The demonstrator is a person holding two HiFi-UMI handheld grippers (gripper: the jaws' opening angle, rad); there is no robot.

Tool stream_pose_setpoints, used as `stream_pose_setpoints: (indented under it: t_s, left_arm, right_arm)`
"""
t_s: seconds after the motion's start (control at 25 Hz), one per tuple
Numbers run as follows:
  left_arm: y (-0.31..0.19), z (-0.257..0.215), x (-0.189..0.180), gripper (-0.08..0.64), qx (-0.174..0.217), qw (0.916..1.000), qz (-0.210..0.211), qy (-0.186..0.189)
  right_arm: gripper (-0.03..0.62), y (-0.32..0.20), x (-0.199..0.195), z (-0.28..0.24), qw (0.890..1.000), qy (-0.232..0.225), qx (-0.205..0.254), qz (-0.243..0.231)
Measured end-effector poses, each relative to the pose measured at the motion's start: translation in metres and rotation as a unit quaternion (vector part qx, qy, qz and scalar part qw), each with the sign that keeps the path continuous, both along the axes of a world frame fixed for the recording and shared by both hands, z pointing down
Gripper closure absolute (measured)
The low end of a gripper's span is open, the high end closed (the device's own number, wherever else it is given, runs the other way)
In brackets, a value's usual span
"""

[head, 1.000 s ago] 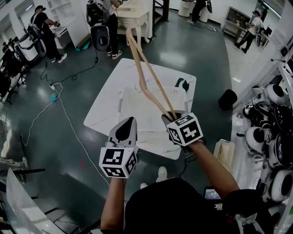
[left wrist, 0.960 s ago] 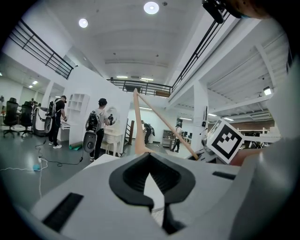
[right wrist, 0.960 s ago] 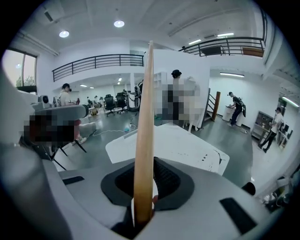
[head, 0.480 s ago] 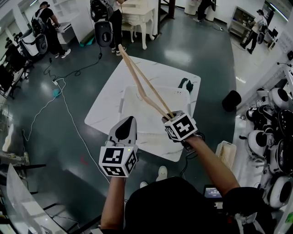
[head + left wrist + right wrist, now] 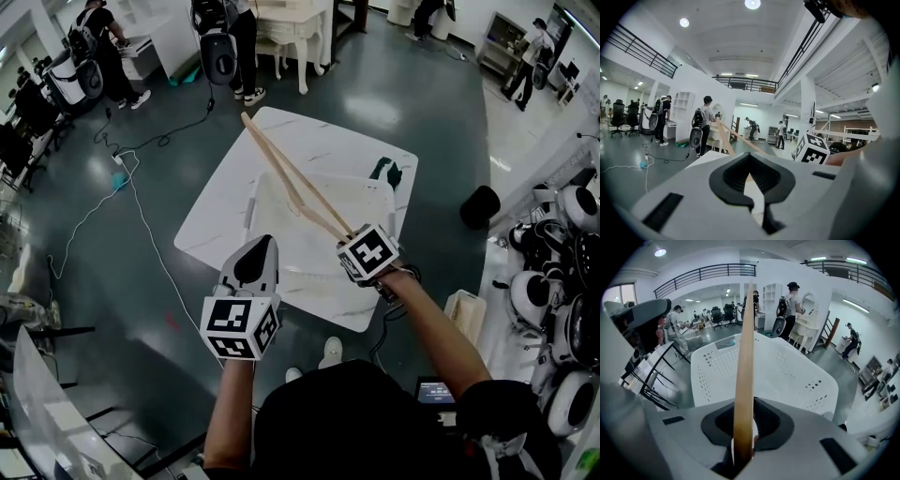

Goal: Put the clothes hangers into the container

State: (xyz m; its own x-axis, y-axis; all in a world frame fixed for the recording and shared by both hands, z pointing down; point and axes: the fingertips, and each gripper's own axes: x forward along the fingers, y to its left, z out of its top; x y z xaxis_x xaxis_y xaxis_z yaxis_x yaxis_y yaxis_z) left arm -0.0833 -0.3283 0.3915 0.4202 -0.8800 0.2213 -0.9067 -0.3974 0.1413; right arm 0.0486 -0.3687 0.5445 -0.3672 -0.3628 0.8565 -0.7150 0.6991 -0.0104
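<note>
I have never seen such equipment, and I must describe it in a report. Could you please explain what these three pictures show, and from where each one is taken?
There is no robot here: a person holds a two-jaw gripper in each hand. The cube with square markers is part of each gripper. One picture comes from a camera on the person's head, looking down. The other two come from cameras riding on the grippers. A white table carries a white basket. The right gripper is shut on a wooden hanger, held over the basket. The left gripper is shut and holds nothing.
</note>
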Motion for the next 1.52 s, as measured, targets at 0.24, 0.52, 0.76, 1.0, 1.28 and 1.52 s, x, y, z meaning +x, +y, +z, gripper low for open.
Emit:
stream_pose_setpoints:
  t_s: [0.24, 0.52, 0.76, 1.0, 1.28, 1.52]
  left_arm:
    - [-0.001, 0.001, 0.001, 0.555, -0.001, 1.0000, -0.004, -0.004]
    - [-0.003, 0.004, 0.000, 0.555, -0.005, 0.9999, -0.009, -0.005]
    - [-0.003, 0.006, -0.002, 0.555, -0.007, 0.9999, -0.011, -0.003]
    - [-0.002, 0.009, -0.005, 0.555, -0.008, 0.9998, -0.016, -0.001]
    - [-0.003, 0.010, -0.012, 0.555, -0.011, 0.9998, -0.019, 0.003]
    - [-0.003, 0.014, -0.014, 0.555, -0.014, 0.9997, -0.019, 0.006]
  right_arm:
    - [0.530, 0.000, 0.005, 0.018, 0.999, 0.024, -0.027, -0.012]
    - [0.529, 0.004, 0.008, 0.036, 0.997, 0.050, -0.061, -0.027]
    - [0.529, 0.007, 0.008, 0.043, 0.994, 0.071, -0.078, -0.027]
    - [0.529, 0.008, 0.007, 0.052, 0.992, 0.080, -0.094, -0.028]
    - [0.530, 0.006, 0.005, 0.058, 0.991, 0.075, -0.108, -0.019]
    - [0.529, 0.009, 0.005, 0.065, 0.990, 0.090, -0.108, -0.027]
